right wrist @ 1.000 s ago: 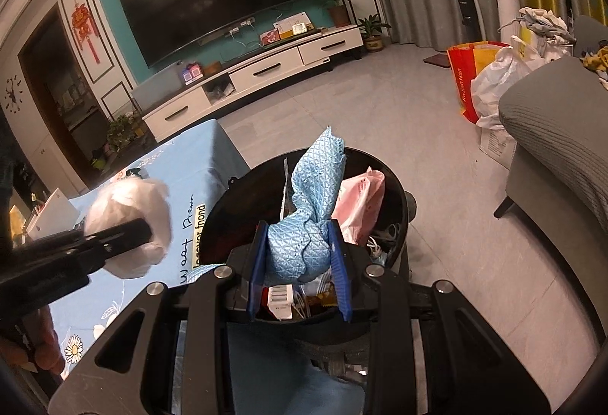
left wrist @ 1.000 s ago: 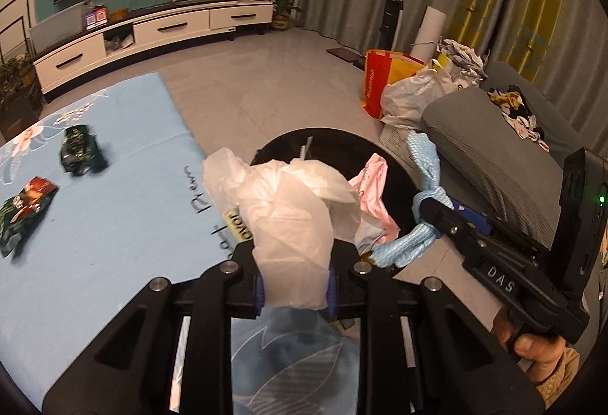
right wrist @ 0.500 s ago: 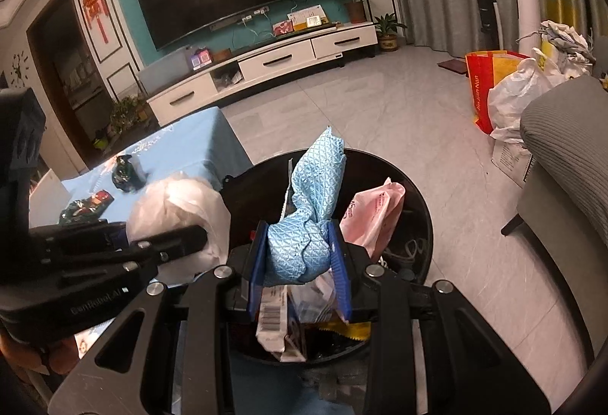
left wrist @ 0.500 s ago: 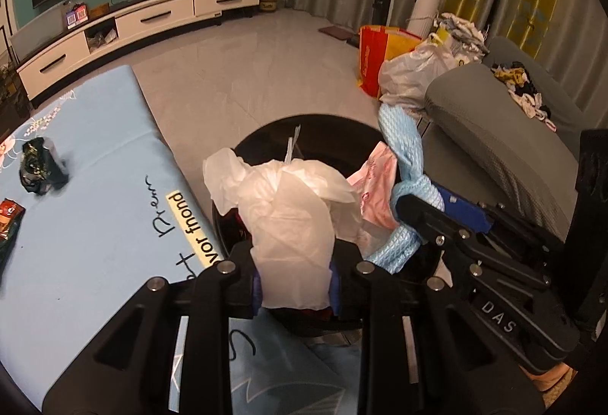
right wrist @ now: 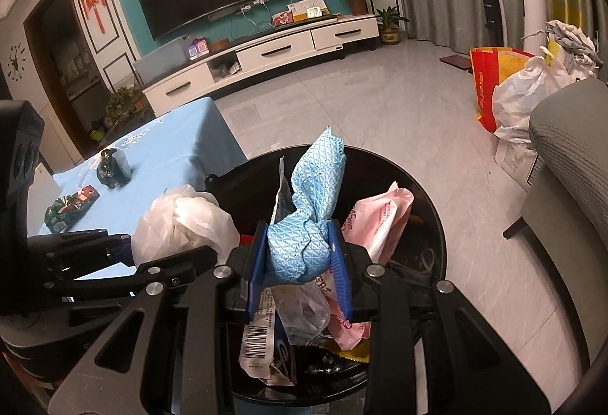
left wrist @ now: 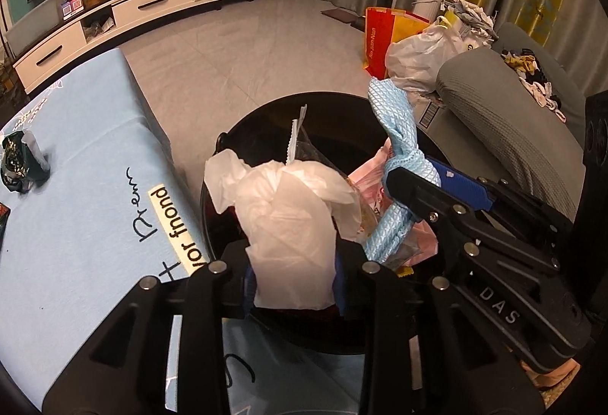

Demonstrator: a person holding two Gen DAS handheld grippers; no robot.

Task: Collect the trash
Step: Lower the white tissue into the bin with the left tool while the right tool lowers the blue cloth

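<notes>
Beside the blue table [left wrist: 76, 217], the black bin [right wrist: 437, 225] sits straight below both your grippers: the left gripper [left wrist: 294, 278] is loosening around the white bag [left wrist: 292, 225], the right gripper [right wrist: 300, 263] clenches the blue cloth [right wrist: 307, 221].

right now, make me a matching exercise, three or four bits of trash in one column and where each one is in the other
Things:
1. white plastic bag
2. blue cloth
3. pink packet
4. dark wrappers

Places:
A. lying in the black bin
B. between the right gripper jaws
C. on the blue tablecloth
D. between the left gripper jaws

Pairs: 1-D, 2-B, 3-A, 4-C
</notes>
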